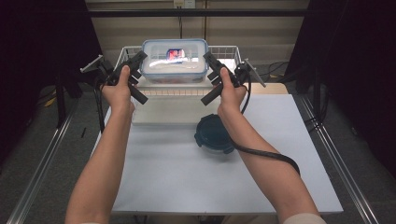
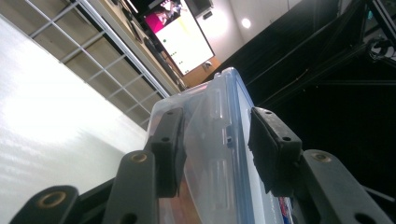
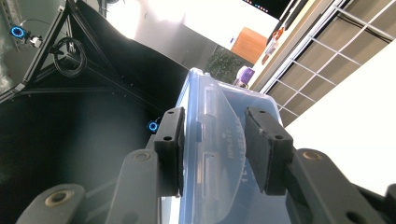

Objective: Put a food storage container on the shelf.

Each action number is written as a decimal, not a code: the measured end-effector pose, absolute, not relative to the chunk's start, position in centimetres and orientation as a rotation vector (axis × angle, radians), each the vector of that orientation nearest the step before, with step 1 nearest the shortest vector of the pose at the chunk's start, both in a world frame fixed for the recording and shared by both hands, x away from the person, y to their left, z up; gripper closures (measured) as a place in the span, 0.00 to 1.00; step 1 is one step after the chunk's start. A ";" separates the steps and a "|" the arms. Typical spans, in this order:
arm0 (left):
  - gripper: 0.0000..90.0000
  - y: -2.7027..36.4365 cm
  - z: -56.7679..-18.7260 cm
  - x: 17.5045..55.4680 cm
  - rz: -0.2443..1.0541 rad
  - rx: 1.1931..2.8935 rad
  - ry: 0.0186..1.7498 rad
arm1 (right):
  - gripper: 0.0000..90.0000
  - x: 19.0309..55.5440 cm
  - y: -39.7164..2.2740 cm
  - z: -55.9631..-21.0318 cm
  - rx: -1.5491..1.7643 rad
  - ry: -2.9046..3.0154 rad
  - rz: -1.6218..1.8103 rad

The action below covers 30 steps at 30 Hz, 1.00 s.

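Observation:
A clear rectangular box with a blue-rimmed lid (image 1: pixel 175 70) sits at the back of the table over a white wire rack (image 1: pixel 125 52); something red and blue shows through the lid. My left gripper (image 1: pixel 139 59) is at its left end and my right gripper (image 1: pixel 209 59) at its right end. In the left gripper view the jaws of the left gripper (image 2: pixel 217 114) close on the box's end flap and lid rim (image 2: pixel 219 140). In the right gripper view the right gripper (image 3: pixel 215 112) clamps the other end flap (image 3: pixel 219 140) the same way. Whether the box is lifted off the rack I cannot tell.
A dark blue round lidded container (image 1: pixel 213 133) lies on the white table (image 1: pixel 187 182) just under my right forearm. A white board (image 1: pixel 163 111) lies in front of the rack. The right gripper's black cable (image 1: pixel 266 154) loops over the table. Dark curtains flank both sides.

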<state>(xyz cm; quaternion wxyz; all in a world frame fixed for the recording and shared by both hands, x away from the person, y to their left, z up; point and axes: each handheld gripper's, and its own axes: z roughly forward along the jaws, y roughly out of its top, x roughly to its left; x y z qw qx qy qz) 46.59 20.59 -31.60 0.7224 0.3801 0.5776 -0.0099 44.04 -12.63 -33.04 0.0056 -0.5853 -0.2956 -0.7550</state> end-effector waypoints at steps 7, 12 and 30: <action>0.63 20.2 -32.1 47.6 -0.026 0.831 1.297 | 0.66 45.1 -12.6 -33.3 -1.878 -0.933 -2.359; 0.63 20.0 -32.1 48.2 -0.013 0.841 1.314 | 0.66 45.6 -12.6 -33.8 -1.896 -0.941 -2.344; 0.61 19.6 -32.7 49.9 -0.001 0.834 1.349 | 0.63 47.6 -12.6 -34.1 -1.937 -0.964 -2.307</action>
